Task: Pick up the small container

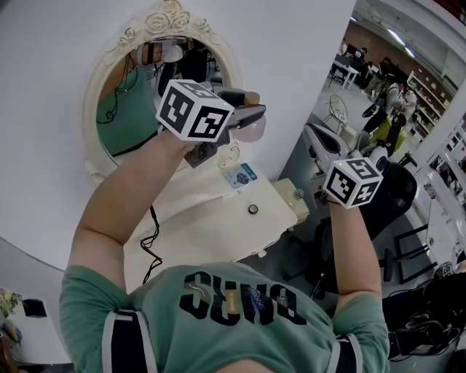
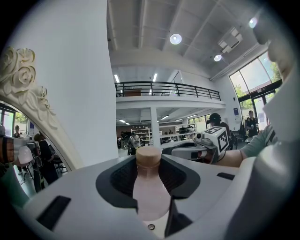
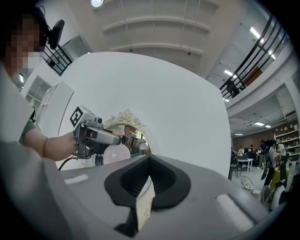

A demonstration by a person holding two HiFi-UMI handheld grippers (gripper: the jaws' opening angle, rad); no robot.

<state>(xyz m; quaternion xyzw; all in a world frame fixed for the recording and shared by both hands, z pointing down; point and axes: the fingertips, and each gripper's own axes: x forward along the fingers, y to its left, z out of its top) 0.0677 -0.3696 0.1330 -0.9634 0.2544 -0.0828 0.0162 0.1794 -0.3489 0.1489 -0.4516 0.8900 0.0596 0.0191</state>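
Against the white wall (image 1: 291, 73), an oval mirror (image 1: 171, 16) with a carved frame is seen at ten o'clock in the head view, and a pale dressing table (image 1: 211, 233) lies below it toward six o'clock. The left gripper (image 1: 251, 116) is held high at about eleven o'clock, in front of the mirror. Its jaws are clamped on the pinkish body of the small bottle (image 2: 150, 187), whose tan cap points away along the jaws. The right gripper (image 3: 147, 183) is raised at three o'clock, with its jaws pressed together and nothing between them. A small packet (image 1: 240, 175) and a tiny round object (image 1: 253, 209) are left on the table. The pick-up is judged complete, since the bottle is carried well clear of the table; only a steady hold appears to remain.
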